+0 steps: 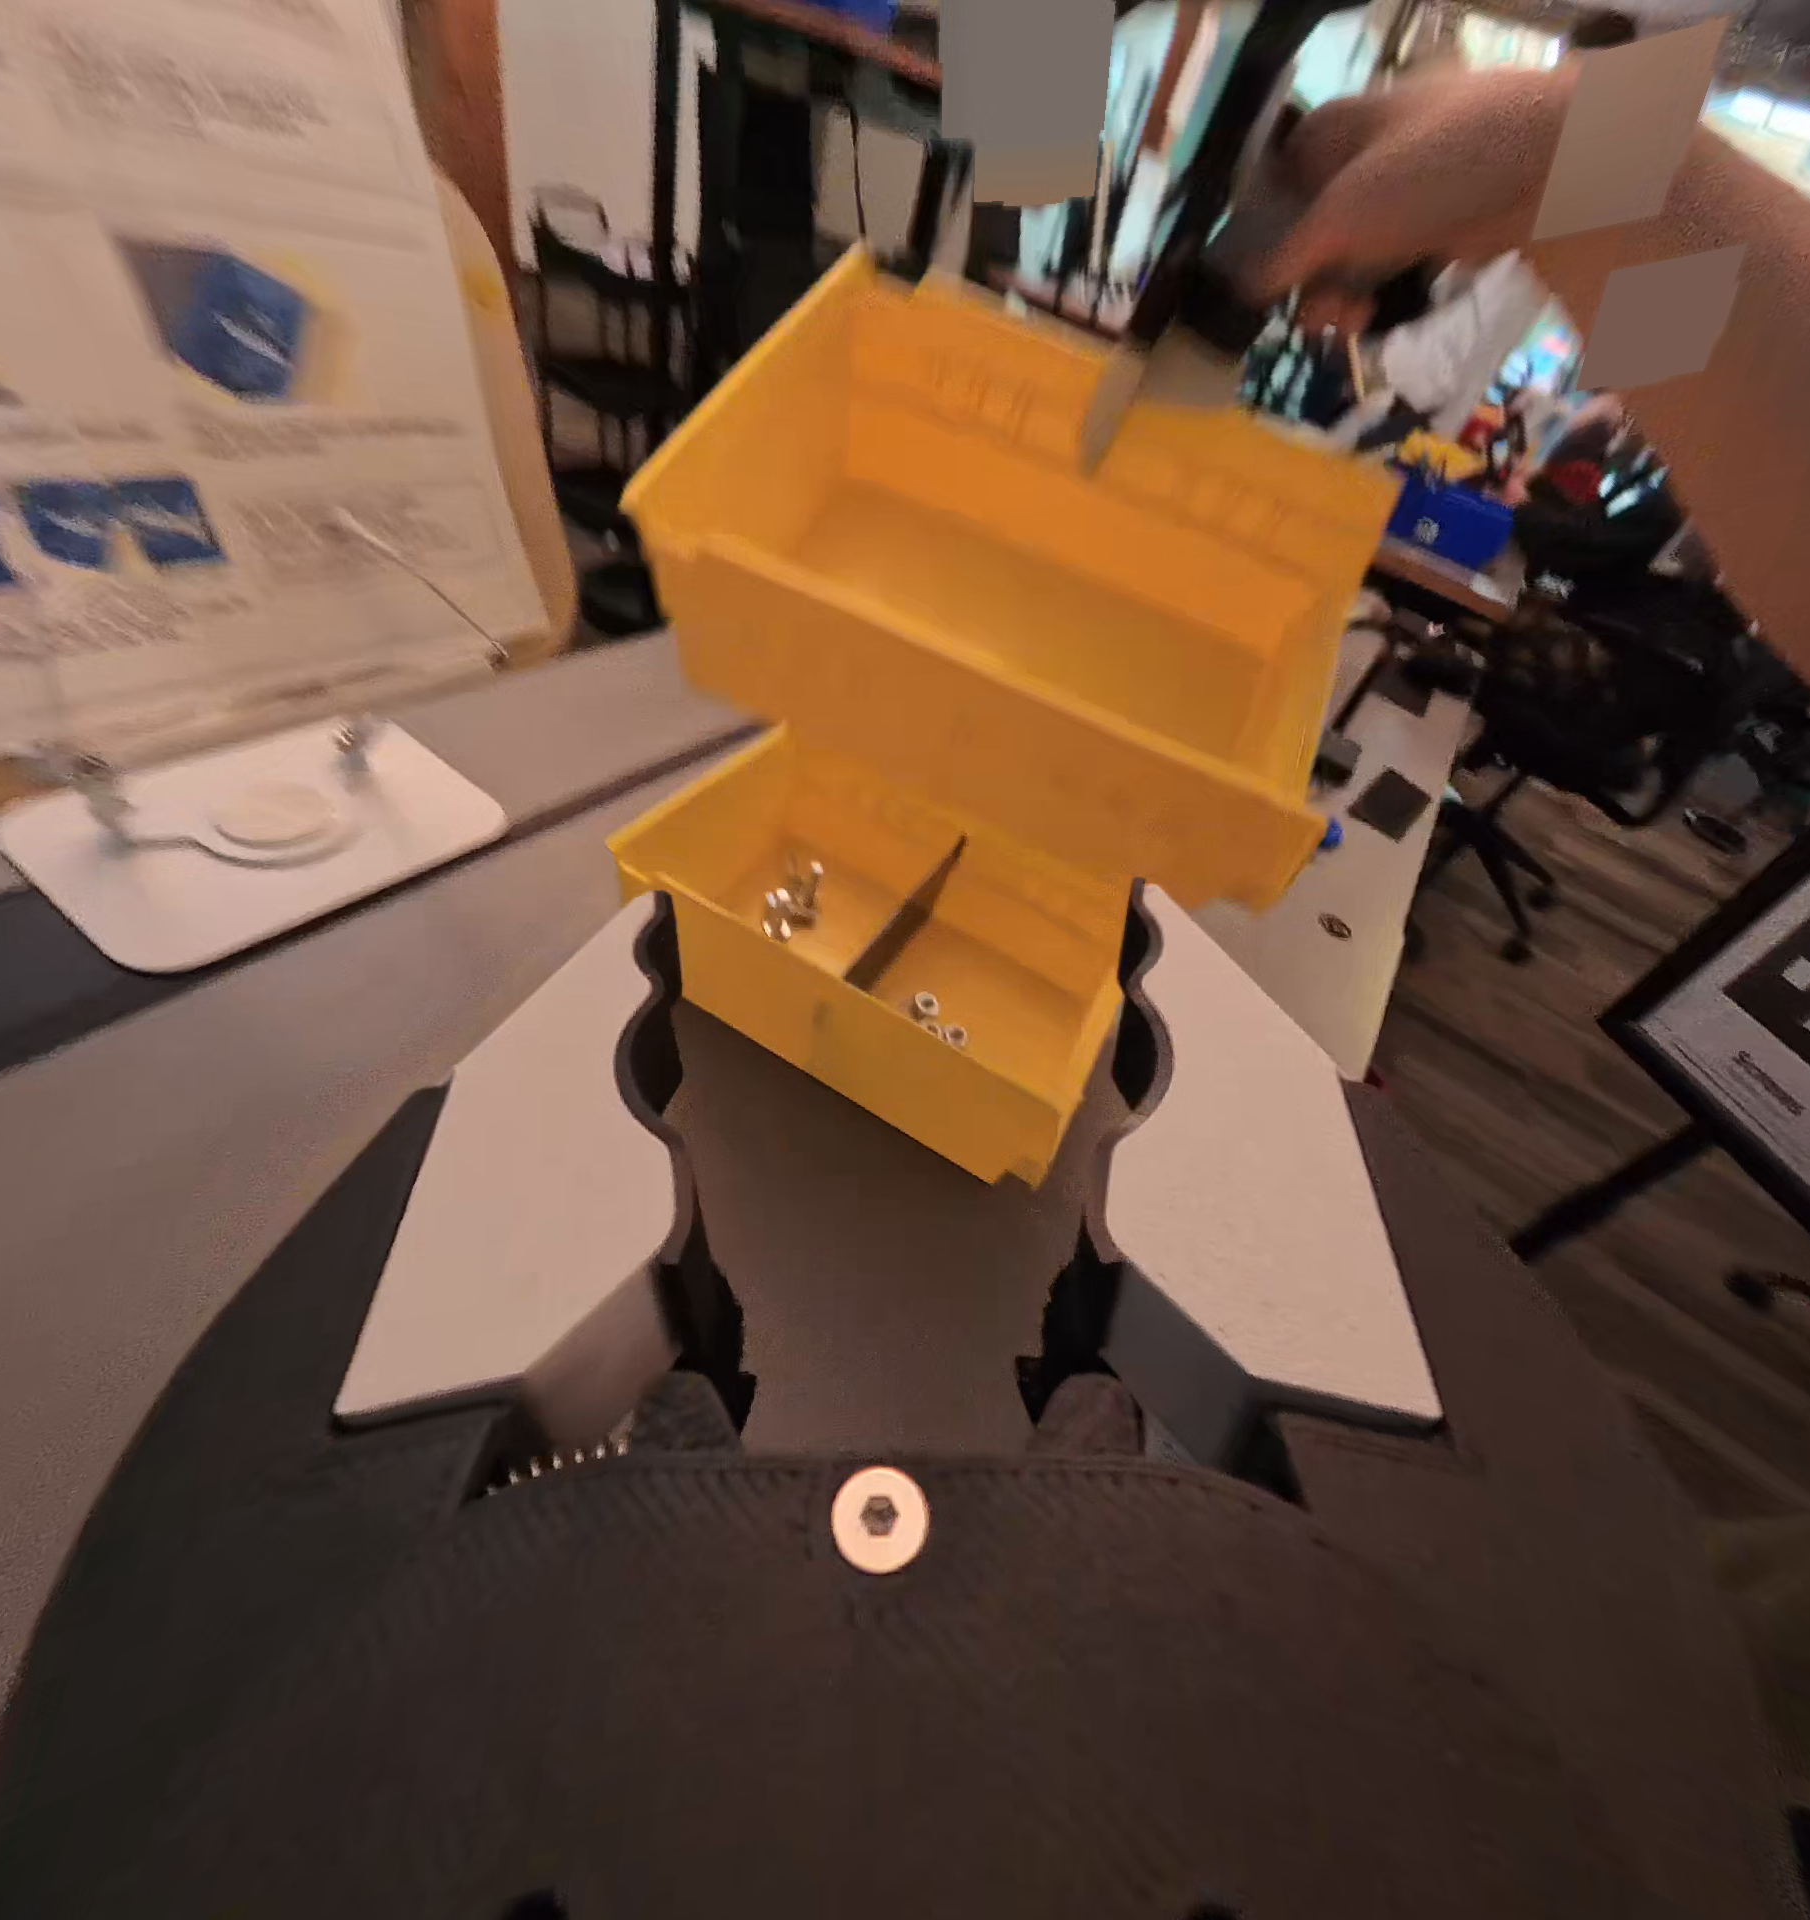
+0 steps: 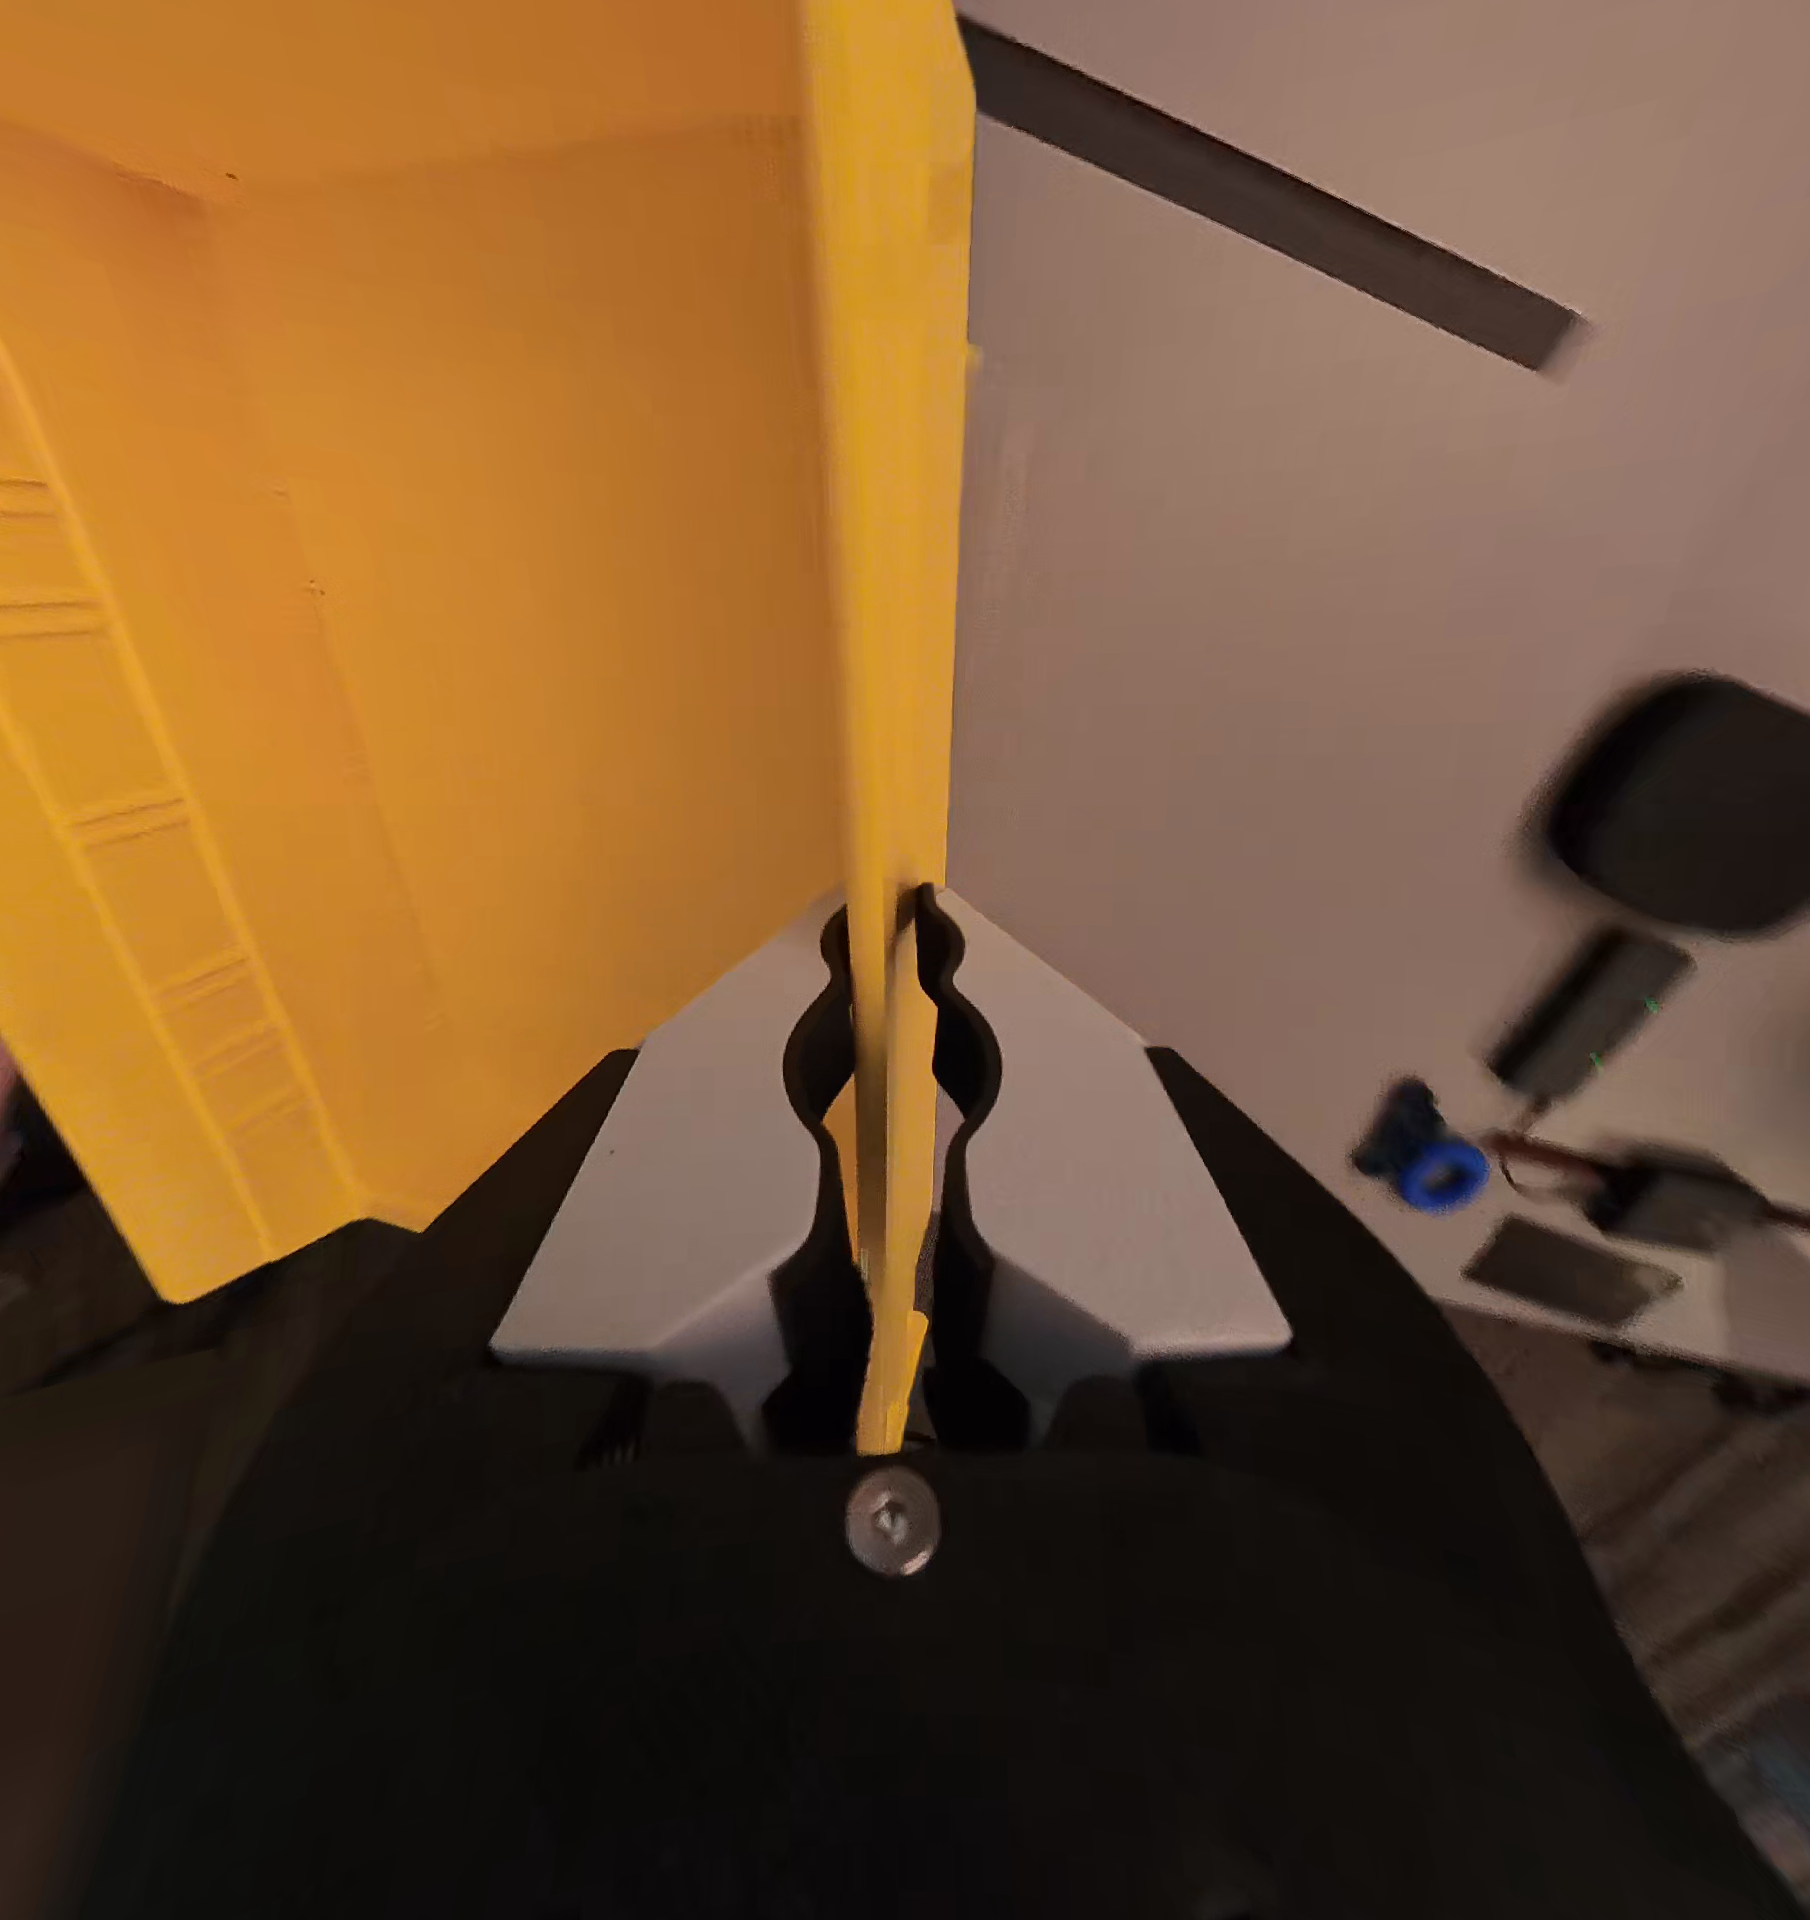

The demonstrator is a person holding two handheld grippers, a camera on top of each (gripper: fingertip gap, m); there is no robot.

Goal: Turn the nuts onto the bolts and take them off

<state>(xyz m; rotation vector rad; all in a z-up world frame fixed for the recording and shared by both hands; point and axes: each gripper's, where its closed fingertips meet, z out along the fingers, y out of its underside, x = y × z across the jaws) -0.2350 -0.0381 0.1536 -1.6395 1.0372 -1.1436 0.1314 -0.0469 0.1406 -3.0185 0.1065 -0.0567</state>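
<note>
With my right gripper [image 2: 896, 1039] pinching one thin wall of the lifted upper bin [image 2: 413, 520], it could slip onto the bolts [image 1: 792, 899] and nuts [image 1: 937, 1023] in the lower bin [image 1: 880, 1049] ahead of my wide-open left gripper [image 1: 896, 997].

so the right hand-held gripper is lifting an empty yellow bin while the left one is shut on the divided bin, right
Not quite: the left hand-held gripper is open, its fingers either side of the divided bin, as the left wrist view shows. The right hand-held gripper does hold the empty yellow bin.

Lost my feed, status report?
Left claw open, empty. Right claw shut on large yellow bin, lifted. Bolts, nuts in small divided bin beneath.
</note>
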